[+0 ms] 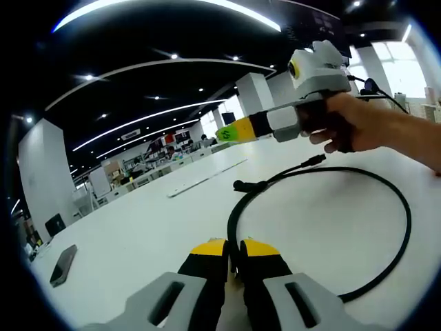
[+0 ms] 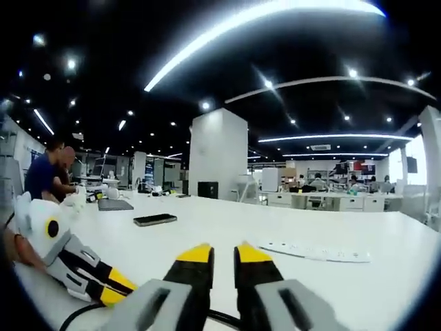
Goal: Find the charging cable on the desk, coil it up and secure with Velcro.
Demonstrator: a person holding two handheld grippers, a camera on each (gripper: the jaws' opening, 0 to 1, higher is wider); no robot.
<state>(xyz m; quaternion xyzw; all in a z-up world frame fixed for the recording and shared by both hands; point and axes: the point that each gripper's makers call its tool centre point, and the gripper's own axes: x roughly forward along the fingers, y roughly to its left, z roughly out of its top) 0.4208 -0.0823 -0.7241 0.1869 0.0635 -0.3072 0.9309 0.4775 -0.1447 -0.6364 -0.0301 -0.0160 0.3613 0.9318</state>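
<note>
The black charging cable (image 1: 406, 221) lies in one wide loop on the white desk (image 1: 151, 227). Its plug end (image 1: 315, 161) points away at the far side, and a thicker black lump (image 1: 240, 185) sits on the cord nearby. My left gripper (image 1: 233, 247) is shut on the near-left part of the loop, the cord running in between its yellow tips. My right gripper (image 1: 231, 131) hovers above the far side of the loop, held by a hand (image 1: 351, 124), jaws together and empty. In the right gripper view its tips (image 2: 223, 254) are over the desk, with the left gripper (image 2: 114, 289) and a bit of cable (image 2: 77, 315) at lower left.
A dark phone (image 2: 155, 219) lies on the desk ahead of the right gripper, also seen at the left edge (image 1: 63, 264). A long white strip (image 2: 317, 252) lies farther right. A closed laptop (image 2: 114, 204) and seated people (image 2: 45, 172) are at the far left.
</note>
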